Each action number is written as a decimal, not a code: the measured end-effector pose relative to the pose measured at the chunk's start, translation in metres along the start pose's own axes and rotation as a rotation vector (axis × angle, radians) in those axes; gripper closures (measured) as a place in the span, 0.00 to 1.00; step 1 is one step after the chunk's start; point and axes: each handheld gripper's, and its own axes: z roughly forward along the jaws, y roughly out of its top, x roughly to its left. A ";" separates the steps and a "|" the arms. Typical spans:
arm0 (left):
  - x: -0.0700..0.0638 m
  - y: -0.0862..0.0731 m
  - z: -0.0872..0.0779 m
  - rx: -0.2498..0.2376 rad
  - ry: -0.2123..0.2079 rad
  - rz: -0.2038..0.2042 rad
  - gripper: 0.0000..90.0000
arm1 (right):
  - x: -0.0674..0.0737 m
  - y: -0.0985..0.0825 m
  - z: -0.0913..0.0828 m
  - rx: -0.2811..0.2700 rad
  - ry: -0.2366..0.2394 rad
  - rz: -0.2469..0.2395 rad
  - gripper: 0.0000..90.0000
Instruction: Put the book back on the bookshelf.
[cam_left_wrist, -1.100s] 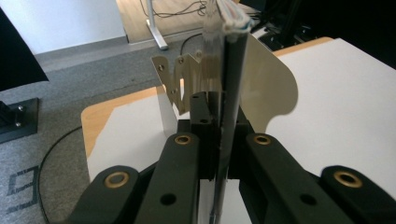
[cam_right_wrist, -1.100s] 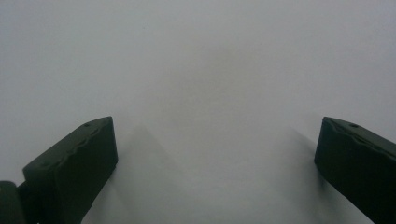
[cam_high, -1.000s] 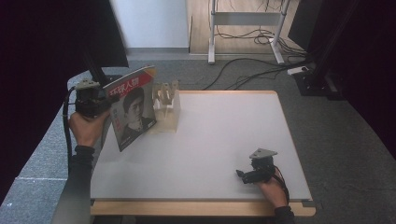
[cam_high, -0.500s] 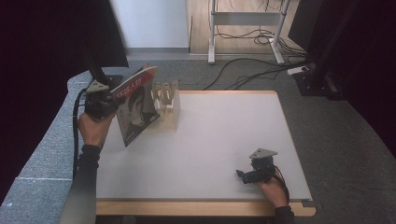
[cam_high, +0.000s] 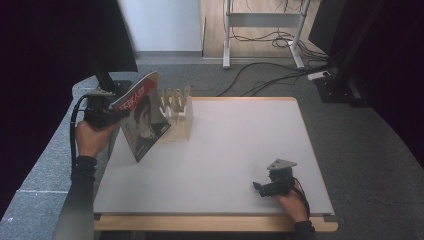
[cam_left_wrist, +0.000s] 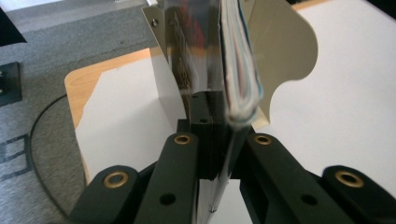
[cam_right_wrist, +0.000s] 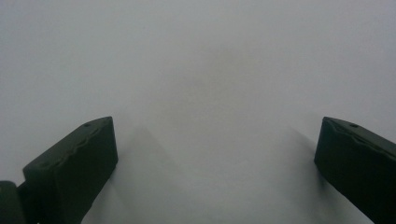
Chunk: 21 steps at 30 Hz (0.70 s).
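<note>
magazine (cam_high: 144, 117): glossy paper cover, thin layered pages at the edge
rack (cam_high: 178, 116): pale, smooth, matt dividers
table (cam_high: 240, 145): matt white top, light wood rim
left gripper (cam_left_wrist: 219, 140): matt black plastic, brass-coloured rivets
floor (cam_high: 360, 135): rough grey carpet

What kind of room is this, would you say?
Probably a lab or office workspace set up for recording: a white-topped table on grey carpet, loose cables across the floor, a metal desk frame behind, and dark curtains at the sides.
</note>
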 end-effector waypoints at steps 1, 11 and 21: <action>0.000 0.000 0.000 0.000 0.000 0.000 0.97 | 0.000 0.000 0.000 0.001 0.002 -0.001 0.00; -0.002 0.003 0.012 -0.133 0.002 -0.048 0.97 | 0.000 0.000 0.000 0.001 0.001 -0.001 0.00; 0.006 -0.005 0.015 -0.129 0.041 -0.046 0.95 | 0.000 0.000 0.000 0.002 0.002 -0.002 0.00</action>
